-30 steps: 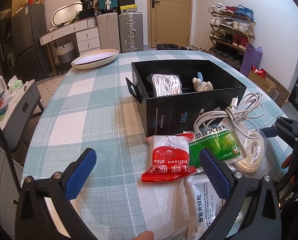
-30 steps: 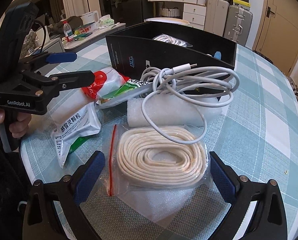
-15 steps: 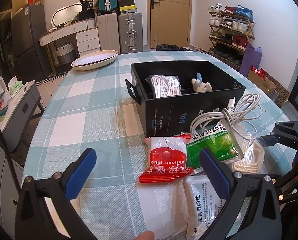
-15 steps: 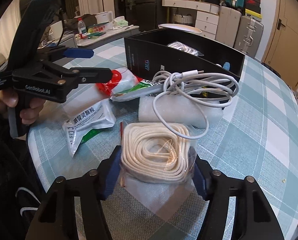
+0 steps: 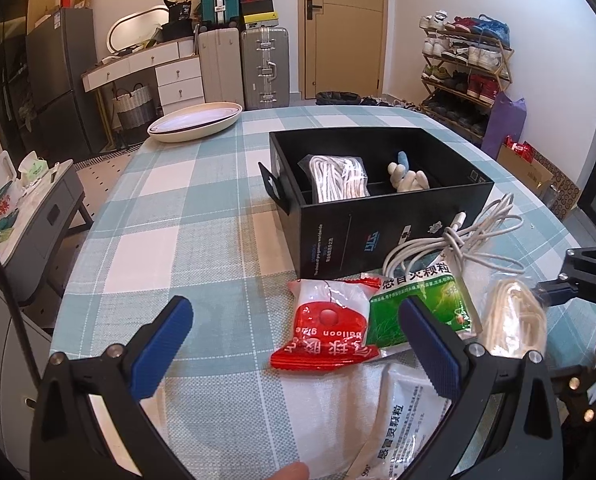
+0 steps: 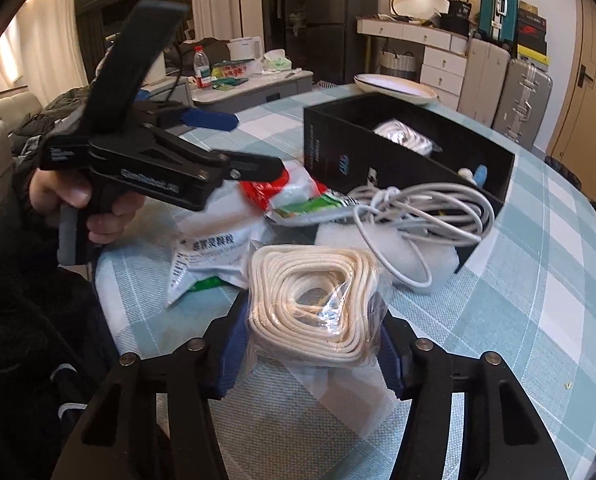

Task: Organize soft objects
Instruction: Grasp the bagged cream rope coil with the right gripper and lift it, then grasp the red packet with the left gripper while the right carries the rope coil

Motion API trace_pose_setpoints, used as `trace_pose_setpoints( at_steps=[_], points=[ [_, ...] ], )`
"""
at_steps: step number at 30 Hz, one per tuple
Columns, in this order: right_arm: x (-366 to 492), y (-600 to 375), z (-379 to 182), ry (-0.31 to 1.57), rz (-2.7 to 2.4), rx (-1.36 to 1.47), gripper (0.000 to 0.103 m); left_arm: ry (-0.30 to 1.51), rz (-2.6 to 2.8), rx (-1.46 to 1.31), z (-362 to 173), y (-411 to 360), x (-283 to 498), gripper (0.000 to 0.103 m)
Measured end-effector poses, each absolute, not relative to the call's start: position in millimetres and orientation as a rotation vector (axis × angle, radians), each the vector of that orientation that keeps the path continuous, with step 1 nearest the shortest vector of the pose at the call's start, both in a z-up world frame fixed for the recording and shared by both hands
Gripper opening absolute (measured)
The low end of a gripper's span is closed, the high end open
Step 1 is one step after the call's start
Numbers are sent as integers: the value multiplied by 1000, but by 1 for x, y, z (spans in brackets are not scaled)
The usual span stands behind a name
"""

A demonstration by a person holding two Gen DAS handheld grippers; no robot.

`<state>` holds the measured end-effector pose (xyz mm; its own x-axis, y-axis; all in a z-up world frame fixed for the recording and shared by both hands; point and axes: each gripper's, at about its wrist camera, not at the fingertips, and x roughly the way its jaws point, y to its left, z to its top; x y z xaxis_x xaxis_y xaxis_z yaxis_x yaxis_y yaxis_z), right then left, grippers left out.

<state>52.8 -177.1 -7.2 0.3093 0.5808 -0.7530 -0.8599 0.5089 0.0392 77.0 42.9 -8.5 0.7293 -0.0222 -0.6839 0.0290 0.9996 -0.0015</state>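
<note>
Rope bag (image 6: pixel 311 304), low centre of the right wrist view, sits squeezed between the closing right tool (image 6: pixel 309 350), lifted off the counter (image 6: pixel 537 320). Left tool (image 5: pixel 294 344) hangs released. Next, likely: carry it to the black box (image 6: pixel 397 160) upper right.

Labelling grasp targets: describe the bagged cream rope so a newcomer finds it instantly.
Start at the black cardboard box on the checked tablecloth. Nearer the camera, the right gripper is closing on a clear bag of flat-coiled cream rope. The loose white cable behind it is unbagged.
</note>
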Motion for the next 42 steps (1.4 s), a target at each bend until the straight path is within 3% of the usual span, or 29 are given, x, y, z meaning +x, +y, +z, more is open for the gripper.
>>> trace_pose_setpoints(
  at_steps=[17,22,27,31,42],
  points=[
    [54,-204,27,645,954,-286,57,805,-39,52,-22,35,83,100],
    [53,-209,37,594,949,-258,57,824,-69,42,-25,34,83,84],
    [52,-208,39,583,942,-247,57,843,-113,26,-29,31,83,54],
    [51,-208,39,577,939,-238,57,837,-131,47,-27,26,80,42],
    [54,-218,48,515,904,-184,57,790,-150,3,-6,32,71,41]
  ],
)
